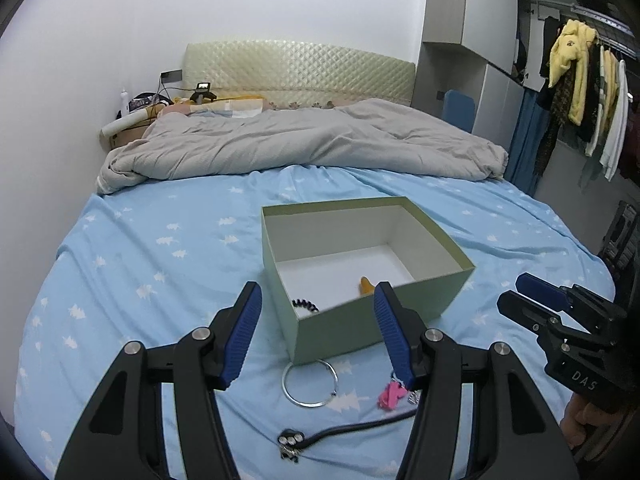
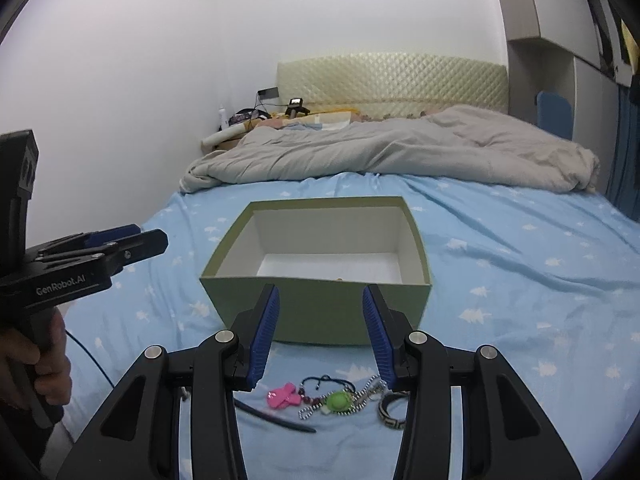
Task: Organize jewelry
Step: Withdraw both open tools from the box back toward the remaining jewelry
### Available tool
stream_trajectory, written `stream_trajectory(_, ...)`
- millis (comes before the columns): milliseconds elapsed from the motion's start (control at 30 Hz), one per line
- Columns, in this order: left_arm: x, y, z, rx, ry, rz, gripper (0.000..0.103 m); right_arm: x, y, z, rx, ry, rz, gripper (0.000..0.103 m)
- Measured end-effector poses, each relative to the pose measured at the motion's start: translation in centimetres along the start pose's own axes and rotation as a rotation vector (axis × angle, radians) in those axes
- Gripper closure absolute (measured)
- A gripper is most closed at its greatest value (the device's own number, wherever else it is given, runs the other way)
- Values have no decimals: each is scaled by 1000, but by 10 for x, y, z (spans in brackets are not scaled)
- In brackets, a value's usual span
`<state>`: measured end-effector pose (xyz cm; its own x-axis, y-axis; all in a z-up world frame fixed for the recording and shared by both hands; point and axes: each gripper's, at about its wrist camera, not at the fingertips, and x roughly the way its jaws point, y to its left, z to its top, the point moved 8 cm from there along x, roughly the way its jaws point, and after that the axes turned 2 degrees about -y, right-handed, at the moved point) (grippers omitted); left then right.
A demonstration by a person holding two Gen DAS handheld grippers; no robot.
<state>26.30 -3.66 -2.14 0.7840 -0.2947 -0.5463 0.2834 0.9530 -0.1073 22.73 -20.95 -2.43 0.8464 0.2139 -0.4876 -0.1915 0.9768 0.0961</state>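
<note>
An open pale green box (image 1: 352,320) (image 2: 320,312) stands on the blue bed sheet. Inside it lie a black coil hair tie (image 1: 305,304) and an orange piece (image 1: 366,285). In front of it lie a silver bangle (image 1: 309,383), a pink clip (image 1: 390,395) (image 2: 284,396), a black cord choker (image 1: 348,430), a green-bead chain (image 2: 336,401) and a patterned bracelet (image 2: 390,410). My left gripper (image 1: 318,330) is open and empty above the bangle. My right gripper (image 2: 320,338) is open and empty above the jewelry pile.
A crumpled grey duvet (image 1: 304,140) covers the far half of the bed. A padded headboard (image 1: 298,68) and cluttered nightstand (image 1: 136,116) stand behind. Clothes (image 1: 580,92) hang at the right. The bed's edge curves close on both sides.
</note>
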Motion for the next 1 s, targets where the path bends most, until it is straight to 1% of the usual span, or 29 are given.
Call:
stream_trajectory(133, -12, -6, -13, 4, -22, -12, 44, -16, 2, -14, 22, -32, 12, 62)
stream_trajectory(200, -18, -9, -22, 5, -24, -23, 44, -22, 4, -20, 21, -41, 3, 62)
stream_trajectory(333, -24, -13, -40, -22, -7, -39, 44, -34, 9, -39, 38, -48, -9, 62)
stream_trajectory(433, -29, -17, -60, -37, 30, -52, 44, -44, 9, -56, 45, -47, -33, 62)
stream_trajectory(500, -37, -21, -73, -31, 46, -41, 44, -53, 11, -67, 56, -41, -37, 61)
stream_trajectory(600, -50, -24, -87, -48, 73, -49, 44, -69, 16, -81, 67, -26, -48, 61)
stream_trajectory(767, -71, -23, -100, -55, 93, -33, 44, -88, 25, -96, 81, 0, -62, 61)
stream_trajectory(867, -79, -21, -105, -69, 97, -25, 44, -100, 28, -101, 61, -5, -83, 60)
stream_trajectory(1000, -84, -21, -116, -91, 109, -25, 44, -111, 28, -108, 71, -12, -86, 59)
